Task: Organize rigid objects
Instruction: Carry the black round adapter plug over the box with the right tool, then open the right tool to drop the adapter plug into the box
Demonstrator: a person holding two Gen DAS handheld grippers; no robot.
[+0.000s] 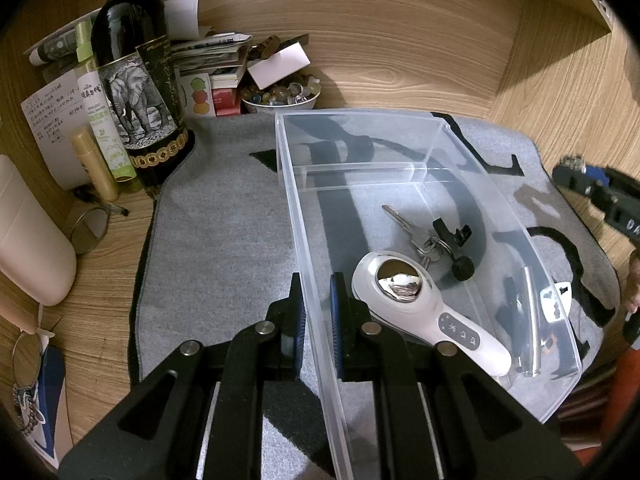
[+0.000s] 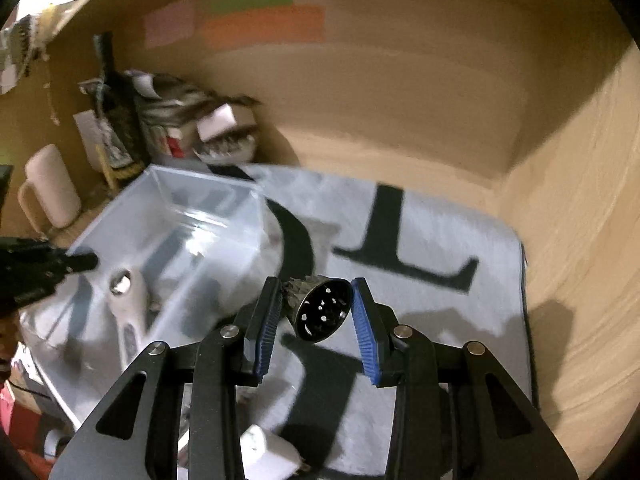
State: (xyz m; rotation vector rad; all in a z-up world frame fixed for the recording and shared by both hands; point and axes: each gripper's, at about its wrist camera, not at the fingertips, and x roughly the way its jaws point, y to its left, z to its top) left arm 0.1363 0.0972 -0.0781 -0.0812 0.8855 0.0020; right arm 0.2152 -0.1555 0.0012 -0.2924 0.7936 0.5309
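Observation:
A clear plastic bin (image 1: 304,216) lies on a grey mat (image 1: 224,232). In it are a white handheld device (image 1: 416,304), a bunch of keys (image 1: 420,236), a black clip (image 1: 456,244) and a metal rod (image 1: 532,320). My left gripper (image 1: 318,320) is shut on the bin's left wall. In the right wrist view, my right gripper (image 2: 316,312) is shut on a dark round metal grinder (image 2: 322,310) and holds it above the mat (image 2: 440,320), right of the bin (image 2: 168,216). A white charger (image 2: 268,456) lies below the gripper.
A wine bottle (image 1: 136,80), spray bottles (image 1: 104,132), papers and a bowl of beads (image 1: 280,94) crowd the back left corner. A pink case (image 1: 28,240) lies at the left. Wooden walls (image 1: 400,40) enclose the desk at the back and right.

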